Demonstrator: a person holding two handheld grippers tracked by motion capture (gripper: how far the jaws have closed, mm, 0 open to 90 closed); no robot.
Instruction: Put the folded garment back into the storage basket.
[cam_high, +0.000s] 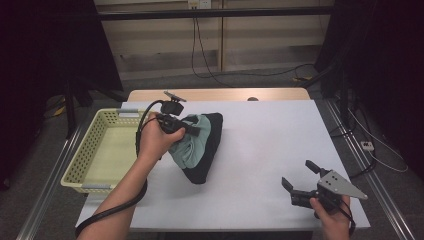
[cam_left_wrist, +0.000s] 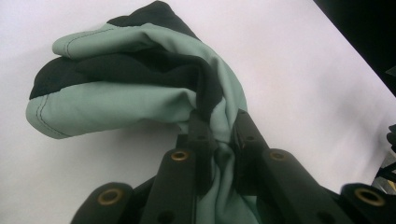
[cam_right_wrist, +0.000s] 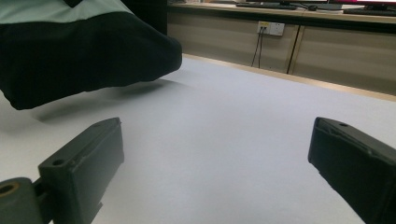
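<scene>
Left gripper (cam_left_wrist: 218, 135) jaws pinch the green-and-black garment (cam_high: 197, 145), right gripper (cam_high: 300, 180) jaws spread idle; we should lift clear of the worktop (cam_high: 270, 135) before swinging to the basket (cam_high: 100, 150).

Soft, matt cloth in mint green and black, its hems stitched, makes up the garment (cam_left_wrist: 140, 93) bunched on a smooth, matt white tabletop (cam_high: 270, 145); left of the garment stands a perforated, pale-yellow plastic basket (cam_high: 90, 150).
</scene>
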